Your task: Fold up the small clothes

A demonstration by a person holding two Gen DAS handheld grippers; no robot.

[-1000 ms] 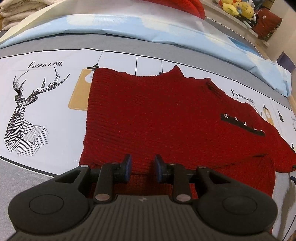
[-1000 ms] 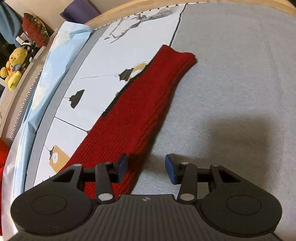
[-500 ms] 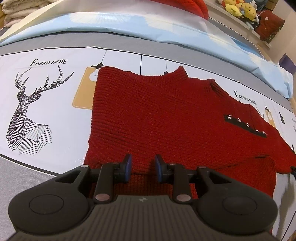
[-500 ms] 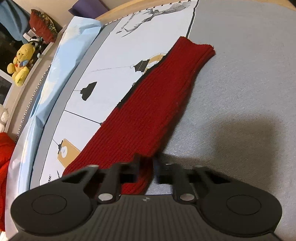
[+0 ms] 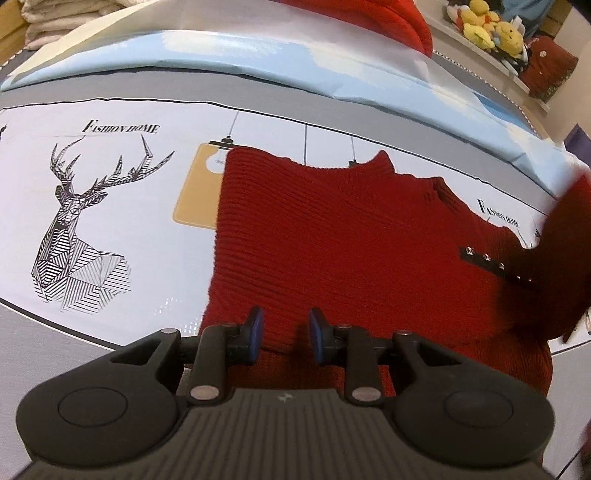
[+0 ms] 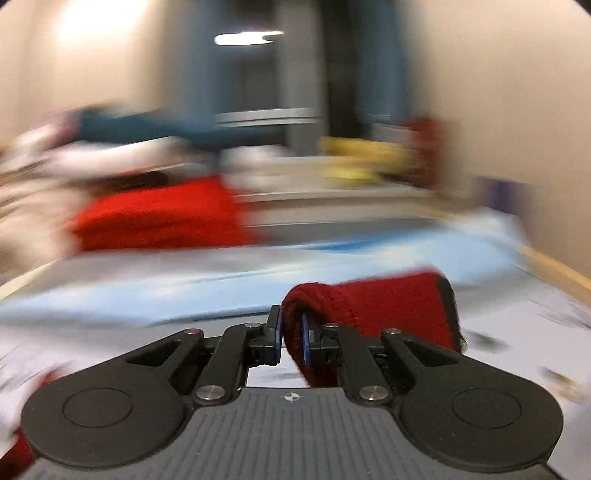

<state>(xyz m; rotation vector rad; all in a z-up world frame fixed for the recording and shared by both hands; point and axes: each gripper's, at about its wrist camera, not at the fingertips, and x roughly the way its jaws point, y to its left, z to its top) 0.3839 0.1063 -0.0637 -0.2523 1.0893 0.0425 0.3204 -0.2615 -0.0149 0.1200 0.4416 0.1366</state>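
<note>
Deer-printed bedding (image 5: 110, 177) carries the red sweater (image 5: 351, 240), spread flat. Over its lower edge the left gripper (image 5: 284, 332) hangs with jaws parted, gripping nothing, while the right gripper (image 6: 290, 338) is clamped on the sleeve (image 6: 388, 310), lifted clear of the bedding.

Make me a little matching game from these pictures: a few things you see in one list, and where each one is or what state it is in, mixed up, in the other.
Things:
1. red knitted sweater
2. yellow plush toys
3. right tongs
4. black line-drawn deer print

Places or states:
A. on a shelf beyond the bed
B. pinching a red sleeve
C. spread flat on the bedsheet
D. left of the sweater

Pairs: 1-C, 2-A, 3-B, 4-D
</note>
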